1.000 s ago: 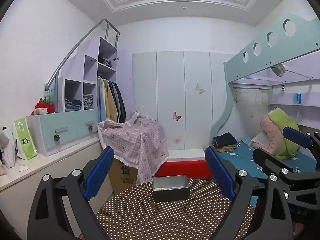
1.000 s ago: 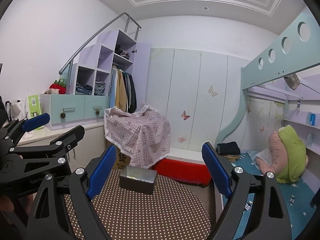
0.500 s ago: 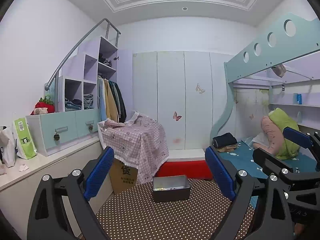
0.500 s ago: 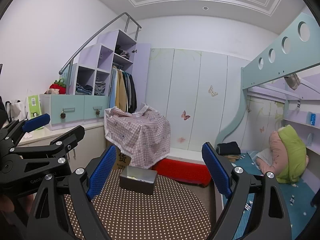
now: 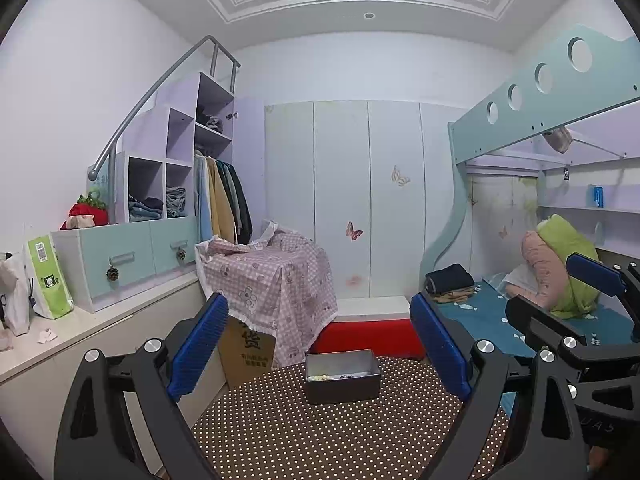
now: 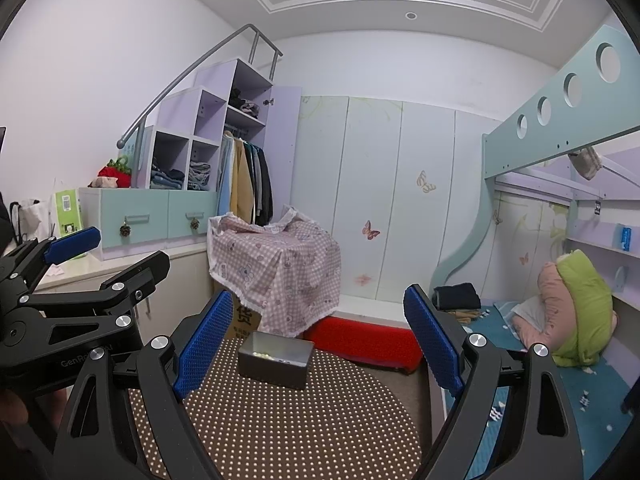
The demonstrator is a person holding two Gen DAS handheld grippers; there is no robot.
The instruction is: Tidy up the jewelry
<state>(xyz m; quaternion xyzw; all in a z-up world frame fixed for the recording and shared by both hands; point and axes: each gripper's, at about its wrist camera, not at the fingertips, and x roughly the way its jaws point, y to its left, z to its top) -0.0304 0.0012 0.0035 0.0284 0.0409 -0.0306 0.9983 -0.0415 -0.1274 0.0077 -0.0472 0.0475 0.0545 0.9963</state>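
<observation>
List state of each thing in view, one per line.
left gripper: open, empty, above the table.
right gripper: open, empty.
grey box: lidless, upright on the dotted table, small beads inside.
wardrobe section: door open, clothes hanging.
cardboard box: partly under checked cloth.

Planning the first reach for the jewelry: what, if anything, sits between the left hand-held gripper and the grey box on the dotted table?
Nothing visible does. The left hand-held gripper is open, and only bare dotted tabletop lies between its fingers and the grey box, which holds small beads.
</observation>
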